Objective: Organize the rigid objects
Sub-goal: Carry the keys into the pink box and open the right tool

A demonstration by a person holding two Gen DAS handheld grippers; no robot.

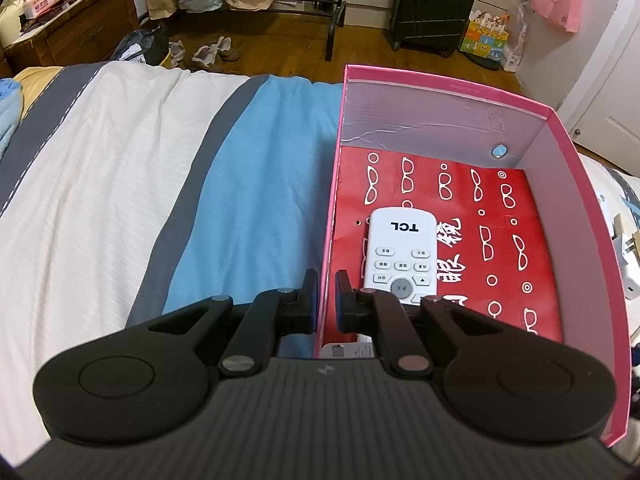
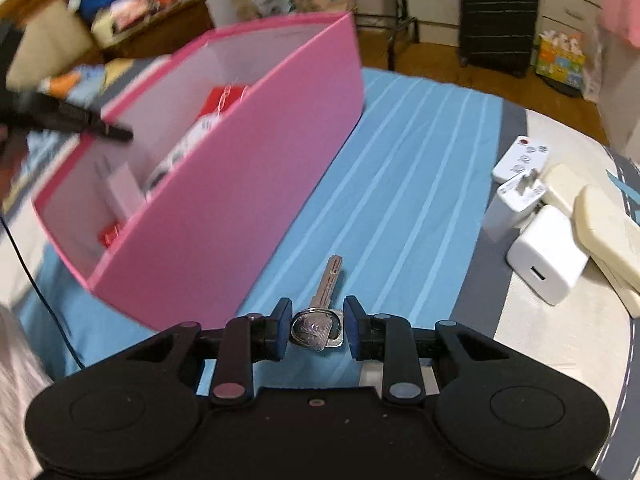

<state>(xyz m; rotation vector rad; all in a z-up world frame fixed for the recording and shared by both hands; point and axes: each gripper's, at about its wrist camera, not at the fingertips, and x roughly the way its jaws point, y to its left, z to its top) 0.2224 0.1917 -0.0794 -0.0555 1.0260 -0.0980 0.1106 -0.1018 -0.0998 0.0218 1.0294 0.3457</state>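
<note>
A pink box (image 1: 440, 112) stands open on the bed. My left gripper (image 1: 326, 280) is shut on its left wall, one pad outside and one inside. In the box a white TCL remote (image 1: 400, 256) lies on a red bag printed with glasses (image 1: 500, 240). The right wrist view shows the pink box (image 2: 248, 184) from its long outer side, blurred. To the right of it a silver key (image 2: 328, 280) lies on the blue striped sheet, blade pointing away. My right gripper (image 2: 318, 312) is down at the sheet, its pads closed against the key's head.
At the right of the bed lie two white chargers (image 2: 548, 256) (image 2: 516, 204), a small white remote (image 2: 522, 158) and cream-coloured cases (image 2: 612, 228). Beyond the bed's far edge are a black suitcase (image 1: 436, 4), paper bags and a wooden dresser (image 1: 80, 28).
</note>
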